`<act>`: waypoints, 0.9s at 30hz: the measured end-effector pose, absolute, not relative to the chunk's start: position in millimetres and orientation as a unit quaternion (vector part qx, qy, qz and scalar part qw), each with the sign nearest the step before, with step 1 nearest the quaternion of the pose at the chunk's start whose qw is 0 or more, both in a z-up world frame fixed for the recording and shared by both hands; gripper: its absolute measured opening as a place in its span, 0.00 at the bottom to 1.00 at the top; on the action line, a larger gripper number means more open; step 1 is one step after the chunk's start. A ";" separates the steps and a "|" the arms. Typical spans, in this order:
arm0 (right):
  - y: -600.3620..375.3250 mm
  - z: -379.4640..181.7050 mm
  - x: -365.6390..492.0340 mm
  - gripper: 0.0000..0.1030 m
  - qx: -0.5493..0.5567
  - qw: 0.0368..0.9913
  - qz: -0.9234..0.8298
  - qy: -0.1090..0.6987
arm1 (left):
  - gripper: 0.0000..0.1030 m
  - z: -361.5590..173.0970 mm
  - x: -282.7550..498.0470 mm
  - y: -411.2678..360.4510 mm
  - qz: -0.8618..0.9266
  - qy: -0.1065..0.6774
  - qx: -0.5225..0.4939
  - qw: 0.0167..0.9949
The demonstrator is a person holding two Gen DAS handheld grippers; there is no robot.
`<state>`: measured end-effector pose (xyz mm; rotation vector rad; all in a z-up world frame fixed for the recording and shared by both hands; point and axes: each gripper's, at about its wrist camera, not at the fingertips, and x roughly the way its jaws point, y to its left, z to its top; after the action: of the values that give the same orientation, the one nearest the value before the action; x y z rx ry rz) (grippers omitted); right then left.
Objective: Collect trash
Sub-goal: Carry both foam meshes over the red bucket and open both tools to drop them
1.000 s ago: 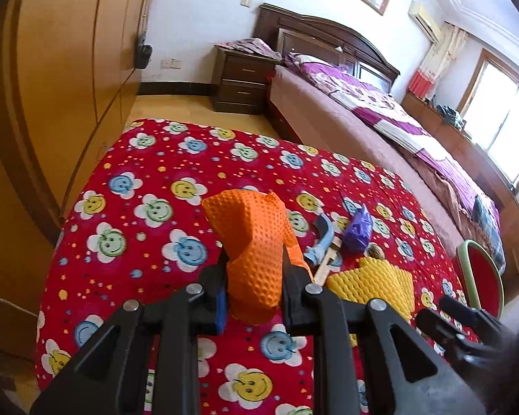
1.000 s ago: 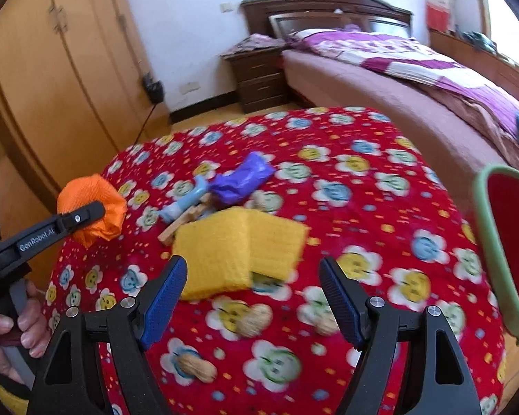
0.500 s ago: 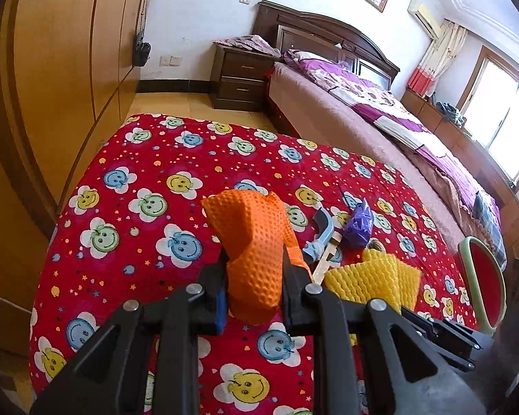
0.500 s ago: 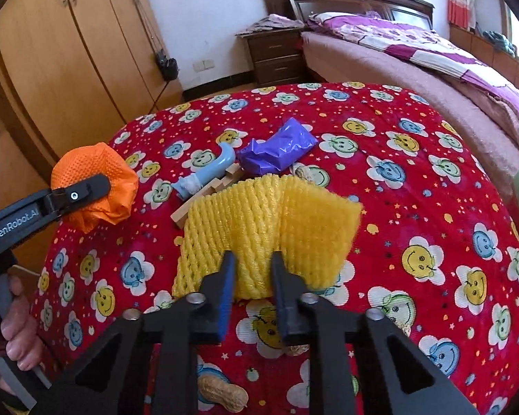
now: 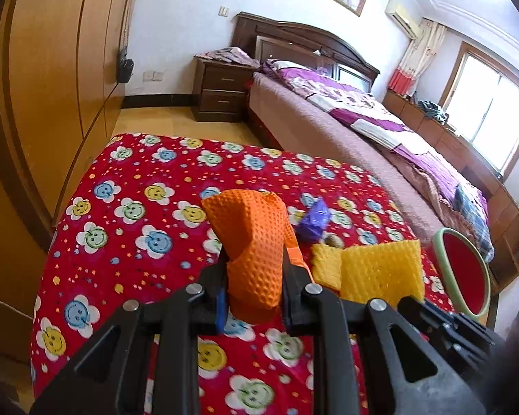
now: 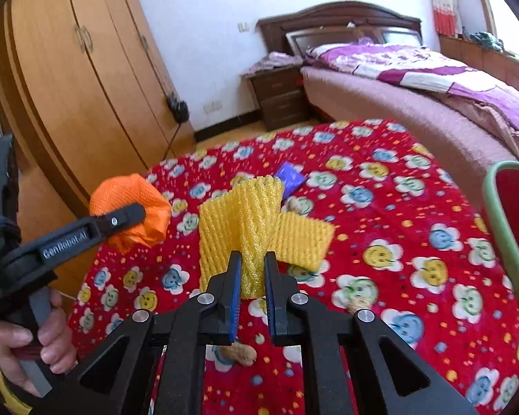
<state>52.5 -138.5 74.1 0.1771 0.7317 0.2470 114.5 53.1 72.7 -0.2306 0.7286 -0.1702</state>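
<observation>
I looked over a table (image 6: 380, 180) covered in a red cloth printed with smiley flowers, set in a bedroom with a wooden wardrobe (image 6: 86, 79) at nine o'clock, a dark nightstand (image 5: 221, 90) at twelve and a bed (image 5: 363, 128) with purple bedding running off toward two o'clock. My left gripper (image 5: 254, 276) pinched one orange foam net (image 5: 252, 238), raised off the cloth. My right gripper (image 6: 252, 273) had just clamped together on one yellow foam net (image 6: 245, 221), its loose end trailing toward three o'clock. Beyond the nets lay one purple wrapper (image 6: 289, 178) at twelve o'clock. I counted two peanuts (image 6: 238, 352) near my right gripper, and one green-rimmed red bin (image 6: 512, 228) at three o'clock.
</observation>
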 end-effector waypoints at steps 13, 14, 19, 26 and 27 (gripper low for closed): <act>-201.2 107.7 -1.5 0.12 0.110 0.945 0.053 0.303 | 0.22 98.7 78.0 -9.0 -0.149 0.342 -0.084 0.924; -207.3 109.4 -5.6 0.12 0.114 0.946 0.047 0.299 | 0.22 101.5 75.2 -15.9 -0.155 0.341 -0.080 0.924; -239.2 117.4 -23.2 0.12 0.130 0.951 0.018 0.279 | 0.22 110.8 67.2 -48.6 -0.182 0.336 -0.062 0.922; -286.4 121.1 -37.8 0.12 0.148 0.954 -0.025 0.258 | 0.22 111.7 67.0 -96.4 -0.219 0.342 -0.044 0.913; -292.6 121.1 -38.9 0.12 0.151 0.954 -0.031 0.256 | 0.22 112.0 67.4 -102.3 -0.223 0.341 -0.041 0.912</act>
<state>-38.9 -292.6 121.1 0.3063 0.5204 -0.0635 67.4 -102.3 112.0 -0.0848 0.7034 -0.4591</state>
